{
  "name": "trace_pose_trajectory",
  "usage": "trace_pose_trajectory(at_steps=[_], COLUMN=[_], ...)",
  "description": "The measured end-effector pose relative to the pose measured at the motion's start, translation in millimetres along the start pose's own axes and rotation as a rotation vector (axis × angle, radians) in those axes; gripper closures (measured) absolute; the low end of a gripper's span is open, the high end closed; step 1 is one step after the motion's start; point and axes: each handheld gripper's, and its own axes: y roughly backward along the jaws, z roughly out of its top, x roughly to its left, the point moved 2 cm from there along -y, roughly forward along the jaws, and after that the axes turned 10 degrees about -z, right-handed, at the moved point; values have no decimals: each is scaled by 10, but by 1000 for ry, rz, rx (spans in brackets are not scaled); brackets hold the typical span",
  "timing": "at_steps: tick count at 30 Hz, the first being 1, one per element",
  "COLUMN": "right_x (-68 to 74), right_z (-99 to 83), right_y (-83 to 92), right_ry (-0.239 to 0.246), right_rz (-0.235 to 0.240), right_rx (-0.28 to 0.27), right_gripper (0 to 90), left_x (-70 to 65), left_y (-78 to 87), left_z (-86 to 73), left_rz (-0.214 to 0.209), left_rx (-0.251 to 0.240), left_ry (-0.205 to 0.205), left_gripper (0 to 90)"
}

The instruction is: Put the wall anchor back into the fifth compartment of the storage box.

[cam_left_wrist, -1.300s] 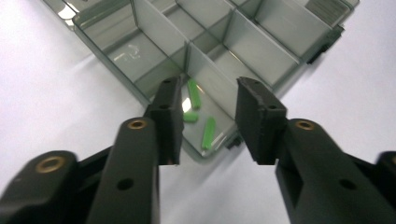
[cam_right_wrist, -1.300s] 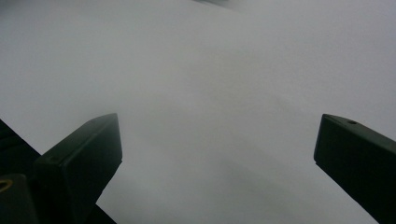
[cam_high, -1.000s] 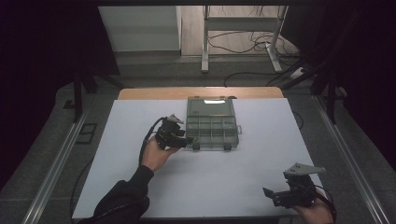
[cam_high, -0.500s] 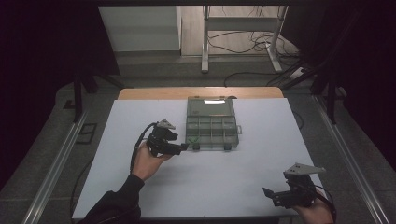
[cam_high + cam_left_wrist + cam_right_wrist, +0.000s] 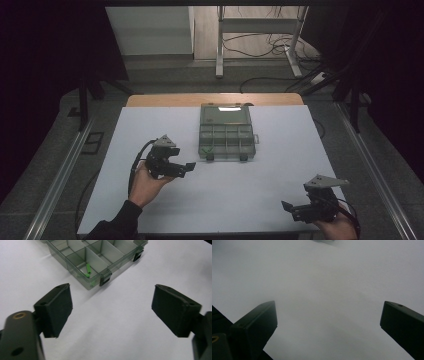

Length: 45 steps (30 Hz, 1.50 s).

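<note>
Jaws of the left gripper (image 5: 112, 307) stand wide apart with nothing between them, just short of the compartment box's near-left corner; the right gripper (image 5: 328, 325) is equally spread and empty over bare white tabletop (image 5: 250, 190). Its own view is hazy, the box cut to a sliver at the top edge. The compartment box (image 5: 226, 131) lies mid-table, lid open away from the person. A small green piece (image 5: 87, 270), long axis running away from the left gripper's camera, rests in the near-left compartment.
</note>
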Motion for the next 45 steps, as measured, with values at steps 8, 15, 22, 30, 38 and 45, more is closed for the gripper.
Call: trace_pose_trajectory(at_steps=[8, 15, 22, 30, 38, 45], right_x=[0, -6, -7, -11, -18, -17], right_z=[0, 1, 4, 3, 2, 3], right_y=[8, 10, 12, 14, 18, 17], right_ry=[-2, -3, -9, -15, -24, -22], right_rz=[2, 4, 6, 5, 4, 4], right_rx=[-3, -8, -11, -14, -18, -18], right_gripper=[15, 13, 12, 10, 9, 9], left_x=[-99, -168, -219, -267, -347, -395], left_y=[149, 248, 345, 471, 574, 660], left_z=[-88, -183, -311, -471, -577, -689], left_rz=[-8, 40, 60, 85, 106, 112], left_rx=[-23, -23, -25, -32, -46, -74], left_ry=[6, -2, -14, -21, -51, -52], left_gripper=[101, 43, 31, 26, 14, 4])
